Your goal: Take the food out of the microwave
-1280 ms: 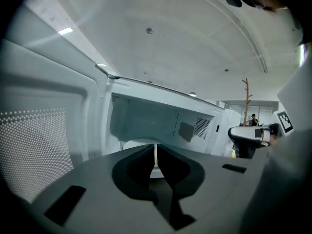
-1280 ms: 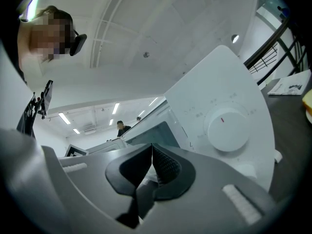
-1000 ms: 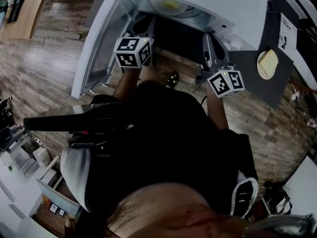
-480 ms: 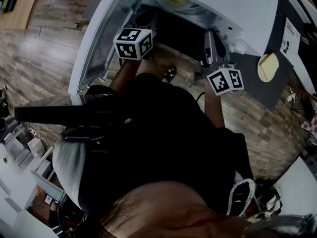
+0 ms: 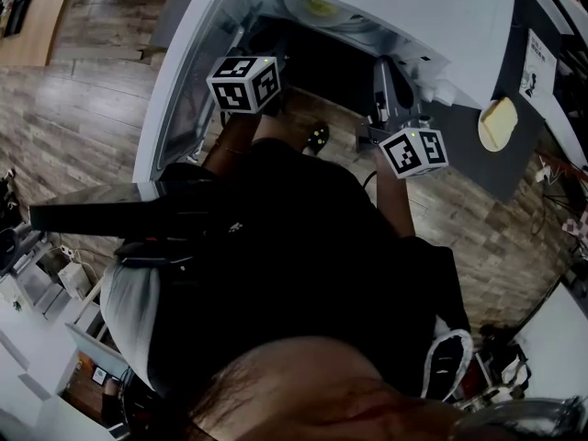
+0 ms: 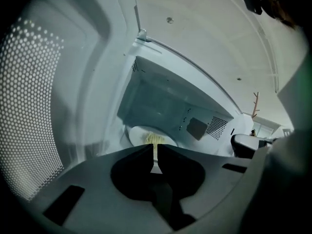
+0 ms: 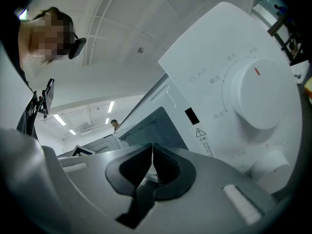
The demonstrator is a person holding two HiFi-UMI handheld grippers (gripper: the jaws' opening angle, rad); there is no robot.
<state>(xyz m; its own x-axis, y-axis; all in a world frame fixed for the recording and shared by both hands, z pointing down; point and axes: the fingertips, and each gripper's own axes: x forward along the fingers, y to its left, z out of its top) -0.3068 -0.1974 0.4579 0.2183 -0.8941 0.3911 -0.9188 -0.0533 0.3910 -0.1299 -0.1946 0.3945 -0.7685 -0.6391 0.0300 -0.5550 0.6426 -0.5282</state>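
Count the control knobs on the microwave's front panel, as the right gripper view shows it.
2. The large knob, red-marked, sits high on the microwave's panel; the small knob sits below it. The right gripper may hide more with its body.

One microwave (image 5: 441, 7), one plate (image 6: 138, 133) bearing one heap of yellow food (image 6: 154, 139), two knobs (image 7: 258, 96) (image 7: 270, 165), and two tongs (image 6: 154, 149) (image 7: 152, 149).

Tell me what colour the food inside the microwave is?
Pale yellow. The food on the round white plate shows best in the left gripper view.
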